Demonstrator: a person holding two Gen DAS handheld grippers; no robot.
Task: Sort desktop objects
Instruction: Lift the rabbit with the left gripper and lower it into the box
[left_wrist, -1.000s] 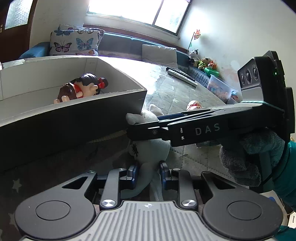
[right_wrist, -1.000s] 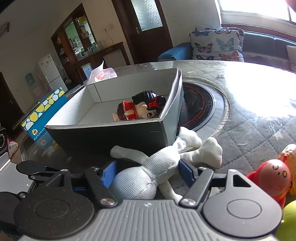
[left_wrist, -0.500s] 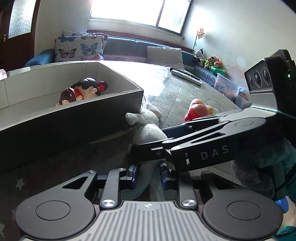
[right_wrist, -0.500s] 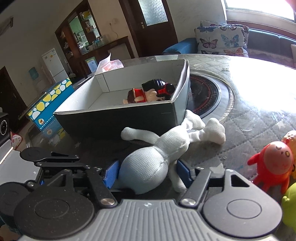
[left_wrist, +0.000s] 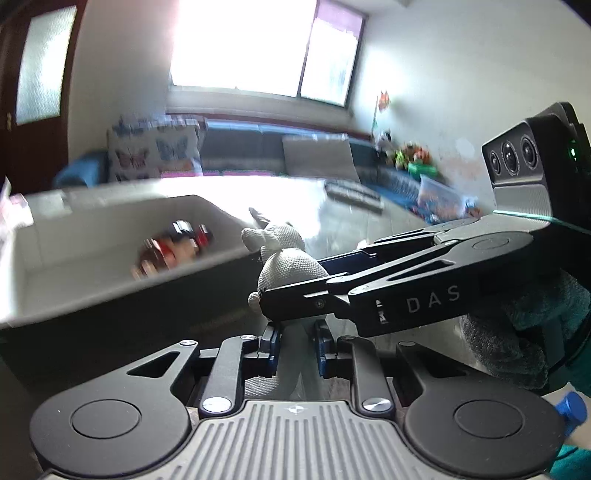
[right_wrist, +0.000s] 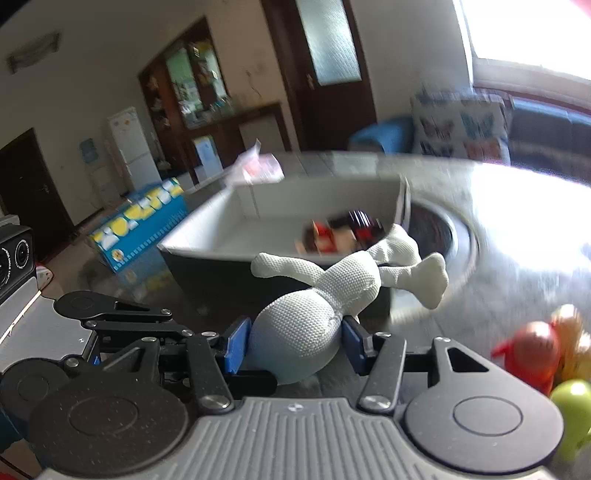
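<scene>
Right gripper (right_wrist: 291, 345) is clamped on the round body of the white plush toy (right_wrist: 306, 332), blue pads pressed into both sides, toy raised beside the open box (right_wrist: 207, 240)'s near corner. Left gripper (left_wrist: 294, 345) is closed narrow around a thin hanging part of the same toy. A red-and-black doll (right_wrist: 343, 232) lies in the box.

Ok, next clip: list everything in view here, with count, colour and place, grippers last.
plush doll: 1, white, lifted beside the box's near corner
box: 1, dark outside, pale inside, on the table
figurine: 1, black-haired, red-dressed, lying in the box, blurred
round toys: red, orange and green, on the table at right; count unclear
table: 1, grey, glossy
right gripper: blue fingers shut on the plush doll's body
left gripper: fingers shut on a lower part of the plush doll
</scene>
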